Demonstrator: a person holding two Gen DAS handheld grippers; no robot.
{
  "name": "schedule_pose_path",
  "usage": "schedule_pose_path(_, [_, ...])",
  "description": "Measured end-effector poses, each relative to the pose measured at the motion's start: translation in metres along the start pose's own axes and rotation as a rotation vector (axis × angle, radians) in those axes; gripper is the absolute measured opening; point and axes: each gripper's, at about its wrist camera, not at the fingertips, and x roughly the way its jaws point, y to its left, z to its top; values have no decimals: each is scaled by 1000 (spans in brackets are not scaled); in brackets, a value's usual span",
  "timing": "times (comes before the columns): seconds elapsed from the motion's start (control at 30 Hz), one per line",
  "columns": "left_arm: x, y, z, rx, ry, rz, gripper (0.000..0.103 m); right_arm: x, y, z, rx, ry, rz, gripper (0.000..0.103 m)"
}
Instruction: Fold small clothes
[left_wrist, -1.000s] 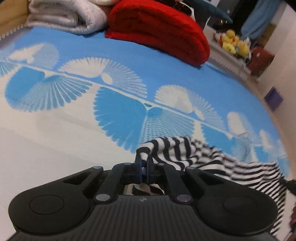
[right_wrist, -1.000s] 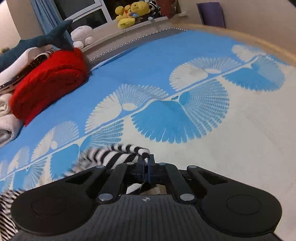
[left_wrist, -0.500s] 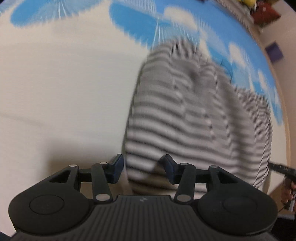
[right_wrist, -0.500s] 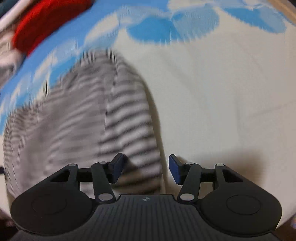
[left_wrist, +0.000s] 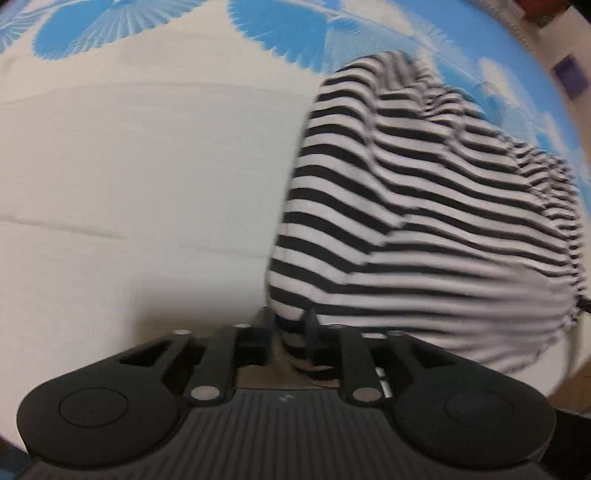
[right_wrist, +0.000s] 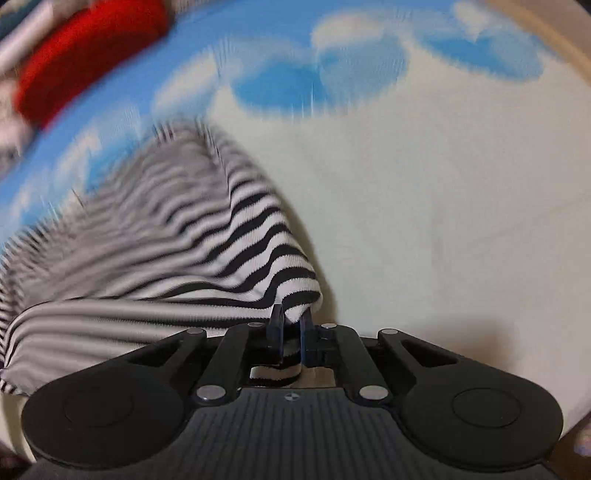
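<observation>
1. Low over the bed, both grippers point steeply down at a black-and-white striped garment (left_wrist: 424, 206).
2. Left gripper (left_wrist: 288, 325): jaws closing, partly spread, with a corner of the striped cloth between them. The near hem bulges around the fingers (left_wrist: 264, 325); whether the pads press the fabric yet, I cannot tell.
3. Right gripper (right_wrist: 291, 325): jaws closing, nearly pressed together, pinching a folded corner of the same garment. Striped cloth shows above the fingertips and again below them, inside the gripper frame.
4. Garment lies bunched on the cream part of the bedspread (left_wrist: 129, 166), its far edge reaching the blue fan-patterned band. It spreads to the right in the left wrist view and to the left in the right wrist view, so it sits between the two grippers.
5. Far corner, right wrist view: a red folded blanket (right_wrist: 85, 59), heavily blurred, well apart from the garment.
</observation>
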Motion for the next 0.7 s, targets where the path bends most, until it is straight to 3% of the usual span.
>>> schedule_pose_path(0.07, [-18,1,3,-30,-66,15,34,-13,2,4,0,-53,-30,13])
schedule_pose_path(0.13, [-40,-6,3,15,-157,13,34,-32,9,3,-50,-151,-61,22])
schedule_pose_path(0.2, [-47,-16,1,51,-192,-60,34,-45,19,1,-123,-215,-24,26])
schedule_pose_path(0.27, [-35,-23,1,77,-148,-125,34,-39,26,-4,-177,-177,78,29])
schedule_pose_path(0.3, [-22,-27,-1,104,-102,-114,34,-28,30,-6,-207,-124,92,29])
schedule_pose_path(0.37, [12,-34,-8,182,16,58,35,5,37,-14,-295,5,-28,30])
schedule_pose_path(0.43, [6,-37,-8,173,-4,87,36,7,39,-17,-300,0,-88,40])
schedule_pose_path(0.5, [-32,-36,-5,106,-118,45,36,-15,44,-11,-241,-69,-107,40])
schedule_pose_path(0.57, [-71,-35,-7,78,-223,-15,48,-44,61,-13,-258,-198,-94,40])
schedule_pose_path(0.6, [-86,-36,-7,66,-260,-18,54,-56,71,-16,-272,-252,-83,42])
schedule_pose_path(0.7, [-129,-35,-21,49,-348,22,57,-80,113,-33,-330,-352,-16,43])
